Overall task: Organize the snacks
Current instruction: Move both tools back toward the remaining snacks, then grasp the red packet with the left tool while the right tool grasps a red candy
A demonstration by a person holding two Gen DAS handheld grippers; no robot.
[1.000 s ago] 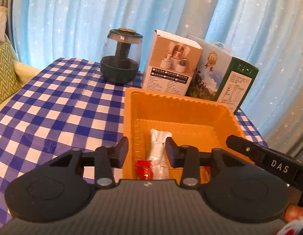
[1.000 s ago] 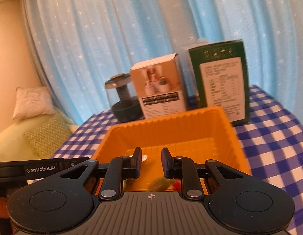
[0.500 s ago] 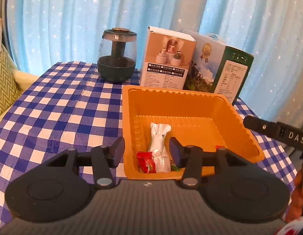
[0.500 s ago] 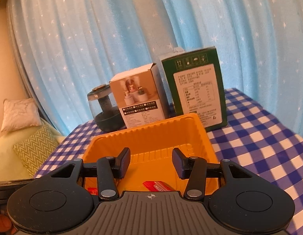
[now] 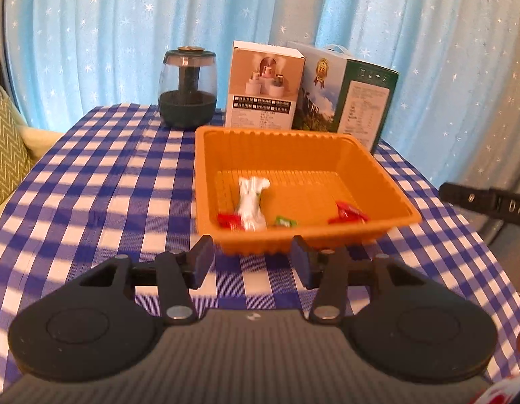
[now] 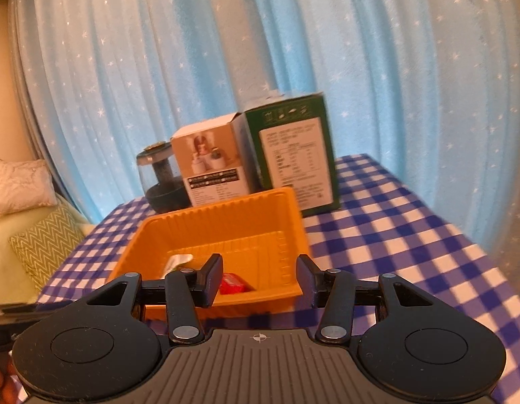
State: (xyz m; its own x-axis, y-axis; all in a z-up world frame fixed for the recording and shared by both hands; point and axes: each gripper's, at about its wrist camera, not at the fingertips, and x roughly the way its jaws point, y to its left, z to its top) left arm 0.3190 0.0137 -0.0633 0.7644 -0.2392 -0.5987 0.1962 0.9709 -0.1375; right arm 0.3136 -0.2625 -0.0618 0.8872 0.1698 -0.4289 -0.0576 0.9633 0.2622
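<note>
An orange tray sits on the blue checked tablecloth; it also shows in the right wrist view. In it lie a white wrapped snack, a red snack beside it, a small green one and a red one at the right. The right wrist view shows the white snack and a red snack. My left gripper is open and empty, just short of the tray's near rim. My right gripper is open and empty at the tray's near right corner.
A dark glass jar, a white box and a green box stand behind the tray. Star-print curtain behind. A sofa with a zigzag cushion is left of the table. The right gripper's body shows at the right edge.
Both grippers have pulled back from over the tray and opened wider. The right gripper let a red snack fall into the tray. The snacks now lie in full view.
</note>
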